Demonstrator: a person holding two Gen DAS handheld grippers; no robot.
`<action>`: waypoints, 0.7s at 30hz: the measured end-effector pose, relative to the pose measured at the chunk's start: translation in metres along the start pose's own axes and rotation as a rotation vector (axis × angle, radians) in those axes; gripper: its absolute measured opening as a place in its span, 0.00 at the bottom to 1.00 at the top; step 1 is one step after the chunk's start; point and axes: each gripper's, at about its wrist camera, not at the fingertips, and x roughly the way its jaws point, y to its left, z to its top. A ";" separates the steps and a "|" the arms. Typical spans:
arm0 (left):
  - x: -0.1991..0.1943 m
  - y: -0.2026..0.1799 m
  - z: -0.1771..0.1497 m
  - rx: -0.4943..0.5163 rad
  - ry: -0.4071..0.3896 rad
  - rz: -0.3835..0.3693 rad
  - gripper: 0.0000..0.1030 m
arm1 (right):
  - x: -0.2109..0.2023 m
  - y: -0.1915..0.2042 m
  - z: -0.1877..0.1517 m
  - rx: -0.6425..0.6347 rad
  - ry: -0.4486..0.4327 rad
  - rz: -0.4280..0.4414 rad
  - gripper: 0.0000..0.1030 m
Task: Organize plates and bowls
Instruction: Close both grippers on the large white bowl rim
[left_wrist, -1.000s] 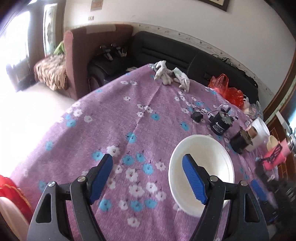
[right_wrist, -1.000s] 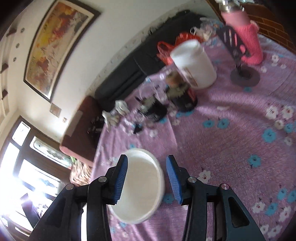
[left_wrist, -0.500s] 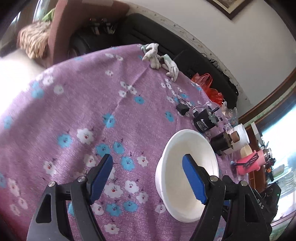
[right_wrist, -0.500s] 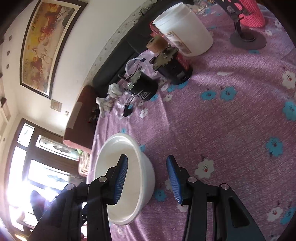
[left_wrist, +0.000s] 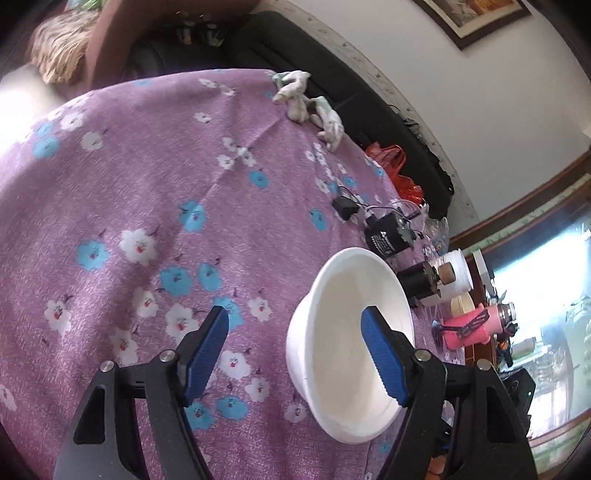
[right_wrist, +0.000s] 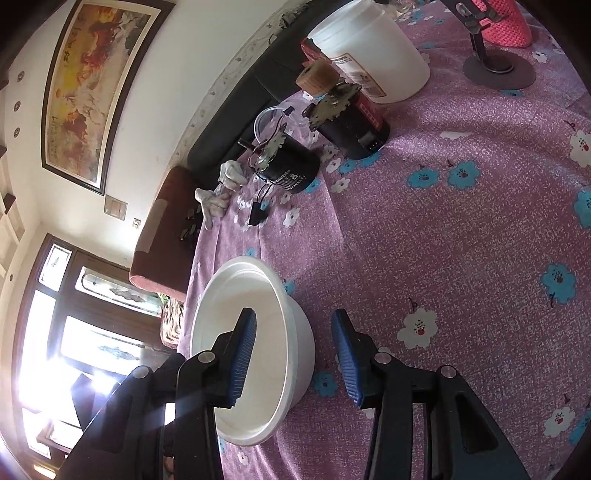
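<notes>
Left side first: the left gripper (left_wrist: 295, 341) hangs over the floral tablecloth (left_wrist: 155, 177) with its blue ribbed pads spread wide. Its jaws have just been closing a little, and the near wall of the white bowl (left_wrist: 347, 295) sits between them, one pad outside on the cloth side, the other dipped inside the bowl. Neither pad presses on it as far as I can see, so nothing is gripped.

The bowl itself stands upright on the cloth, deep, round, with a flared rolled rim and a smooth matte skin; it looks like thin plastic or foam, so I'd judge it light, a bit flexible at the wall and easy to squash or tip. The rim wall is the place to pinch, gently, one pad in and one out.

Now the right: the right gripper (right_wrist: 291, 350) straddles the opposite wall of the same bowl (right_wrist: 258, 295), its left pad inside, its right pad out over the cloth, jaws partly spread and not visibly clamping.

Further right on the table stand two black cylindrical motors (right_wrist: 291, 170) with wires and metal brackets, hard and heavy-looking, then a white plastic tub (right_wrist: 369, 48), and a pink knitted bottle sleeve (right_wrist: 506, 18) behind a dark round stand (right_wrist: 498, 72). All are well apart from the bowl.
</notes>
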 end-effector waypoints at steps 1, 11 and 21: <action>0.000 0.001 0.000 -0.007 0.009 -0.001 0.71 | 0.000 0.000 0.000 -0.001 0.003 0.001 0.46; 0.002 0.004 -0.003 -0.026 0.040 -0.008 0.33 | 0.000 0.001 -0.001 0.001 -0.002 0.001 0.46; 0.001 0.002 -0.006 -0.010 0.044 -0.012 0.06 | 0.000 0.002 -0.004 0.000 0.000 0.002 0.44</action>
